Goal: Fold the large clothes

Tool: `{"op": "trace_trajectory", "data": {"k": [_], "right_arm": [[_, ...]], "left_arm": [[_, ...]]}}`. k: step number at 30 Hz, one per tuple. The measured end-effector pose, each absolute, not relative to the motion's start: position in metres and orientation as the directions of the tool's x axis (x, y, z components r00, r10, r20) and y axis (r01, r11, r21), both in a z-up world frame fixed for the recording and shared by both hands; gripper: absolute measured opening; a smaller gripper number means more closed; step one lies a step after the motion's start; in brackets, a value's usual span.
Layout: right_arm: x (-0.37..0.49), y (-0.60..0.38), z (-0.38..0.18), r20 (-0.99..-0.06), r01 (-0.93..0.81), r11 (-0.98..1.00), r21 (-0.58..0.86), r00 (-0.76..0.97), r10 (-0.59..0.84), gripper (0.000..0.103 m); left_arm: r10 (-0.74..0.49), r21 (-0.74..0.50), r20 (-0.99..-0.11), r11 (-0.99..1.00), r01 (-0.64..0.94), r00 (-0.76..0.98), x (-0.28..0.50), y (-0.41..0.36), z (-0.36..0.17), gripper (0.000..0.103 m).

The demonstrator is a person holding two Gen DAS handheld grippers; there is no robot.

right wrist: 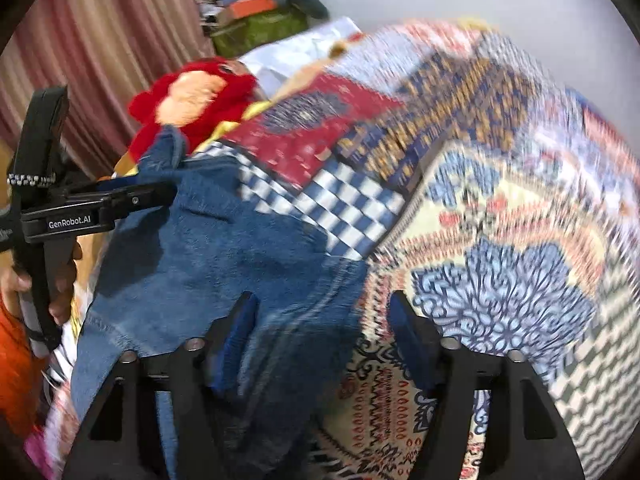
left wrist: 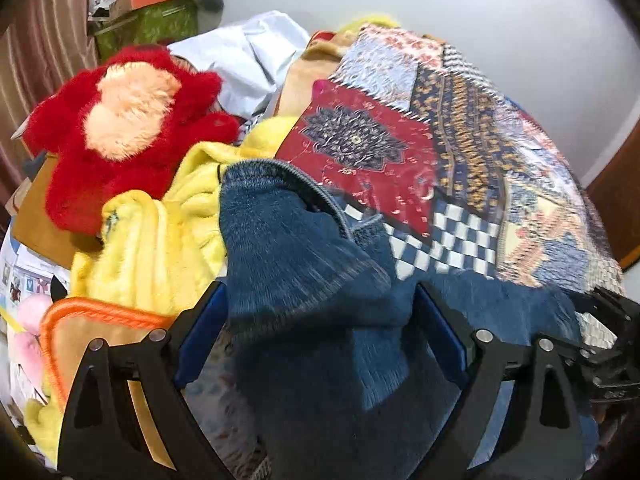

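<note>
While your two grippers work over it, the patchwork quilt (right wrist: 500,208) covers the bed as the biggest thing in both views, its red, navy, checked and cream panels blurred by motion in the right wrist view. You have the task's thing, a blue denim garment (left wrist: 320,320), lying on the quilt near its left side, bunched and partly lifted, with a ribbed edge standing up in the left wrist view. Beyond it, toward the bed's far left corner, a yellow blanket (left wrist: 160,248) lies crumpled, a red plush toy (left wrist: 120,140) rests on top of the heap, and white cloth (left wrist: 248,56) sits behind that.

Your left gripper (left wrist: 320,320) has its fingers spread wide with denim bulging up between them; whether they pinch it cannot be told. Seen from the right wrist view, that gripper (right wrist: 160,196) bears the white lettering "GenRobot.AI" on its black body. Your right gripper (right wrist: 324,336) also stands agape, one finger on the denim's edge, the other over bare quilt.
</note>
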State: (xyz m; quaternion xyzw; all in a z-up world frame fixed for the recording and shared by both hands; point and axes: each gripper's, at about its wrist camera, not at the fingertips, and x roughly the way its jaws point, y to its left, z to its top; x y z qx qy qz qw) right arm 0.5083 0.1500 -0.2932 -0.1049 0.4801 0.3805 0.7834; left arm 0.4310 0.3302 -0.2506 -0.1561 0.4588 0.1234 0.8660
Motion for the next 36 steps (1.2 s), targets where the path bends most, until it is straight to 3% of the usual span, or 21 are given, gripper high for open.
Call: {"op": "trace_trajectory", "data": {"k": [1, 5, 13, 18, 26, 36], "right_arm": [[0.514, 0.146, -0.299, -0.835, -0.679, 0.700, 0.222, 0.238, 0.496, 0.079], [0.518, 0.137, -0.300, -0.833, -0.652, 0.713, 0.257, 0.225, 0.506, 0.079], [0.479, 0.112, -0.235, -0.772, -0.657, 0.719, 0.228, 0.328, 0.544, 0.079], [0.433, 0.087, -0.177, -0.693, -0.675, 0.708, 0.207, 0.409, 0.594, 0.079], [0.337, 0.045, -0.082, -0.486, -0.708, 0.688, 0.157, 0.551, 0.678, 0.079], [0.223, -0.002, -0.029, -0.251, -0.702, 0.701, 0.123, 0.662, 0.707, 0.079]], "left_arm": [[0.075, -0.150, -0.838, 0.921, -0.360, 0.541, 0.434, 0.329, -0.255, 0.094], [0.082, -0.155, -0.835, 0.914, -0.376, 0.544, 0.426, 0.325, -0.249, 0.094], [0.101, -0.141, -0.774, 0.935, -0.326, 0.625, 0.370, 0.299, -0.178, 0.094], [0.149, -0.089, -0.675, 0.956, -0.280, 0.723, 0.316, 0.265, -0.114, 0.094], [0.200, -0.043, -0.440, 0.969, -0.243, 0.876, 0.209, 0.203, -0.027, 0.094], [0.227, -0.093, -0.216, 0.963, -0.251, 0.950, 0.109, 0.149, 0.008, 0.094]]}}
